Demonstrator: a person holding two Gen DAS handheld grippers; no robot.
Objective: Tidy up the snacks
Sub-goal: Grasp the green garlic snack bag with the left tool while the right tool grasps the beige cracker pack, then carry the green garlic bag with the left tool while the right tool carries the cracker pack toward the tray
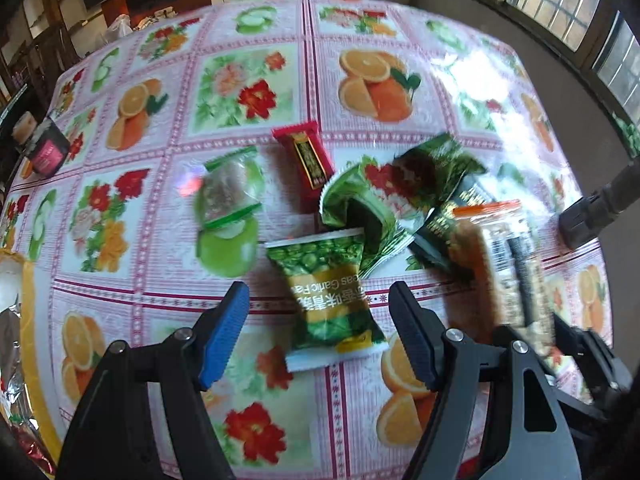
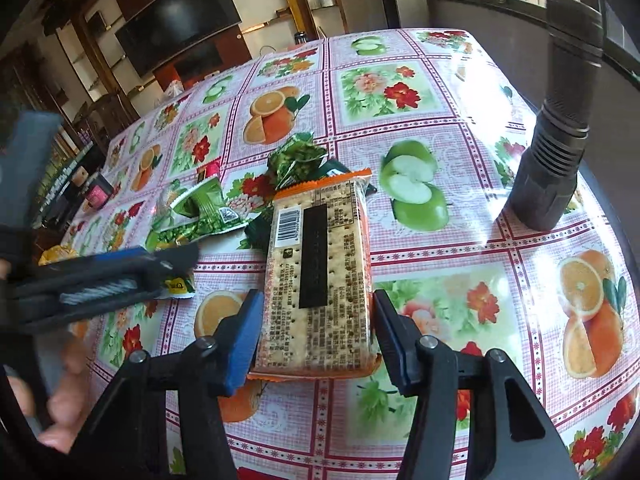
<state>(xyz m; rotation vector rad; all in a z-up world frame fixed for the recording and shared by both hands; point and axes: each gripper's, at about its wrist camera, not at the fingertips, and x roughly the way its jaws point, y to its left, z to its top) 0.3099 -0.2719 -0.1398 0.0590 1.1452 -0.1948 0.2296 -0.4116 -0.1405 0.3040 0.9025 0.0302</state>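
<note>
My left gripper [image 1: 320, 300] is open above a green garlic-pea packet [image 1: 328, 300] that lies between its fingers on the fruit-print tablecloth. Behind it lie a red bar [image 1: 306, 164], a clear green-edged packet [image 1: 230, 190] and crumpled green packets [image 1: 360, 204]. My right gripper [image 2: 318, 304] is shut on an orange-edged cracker pack [image 2: 320, 268], which also shows blurred at the right of the left wrist view [image 1: 504, 264]. The left gripper shows blurred at the left of the right wrist view [image 2: 120, 272].
A black flashlight [image 2: 556, 160] stands on the table at the right. A dark jar with a pink label [image 1: 46, 152] sits at the far left edge. A yellow-rimmed container with foil-wrapped items [image 1: 16, 320] is at the left.
</note>
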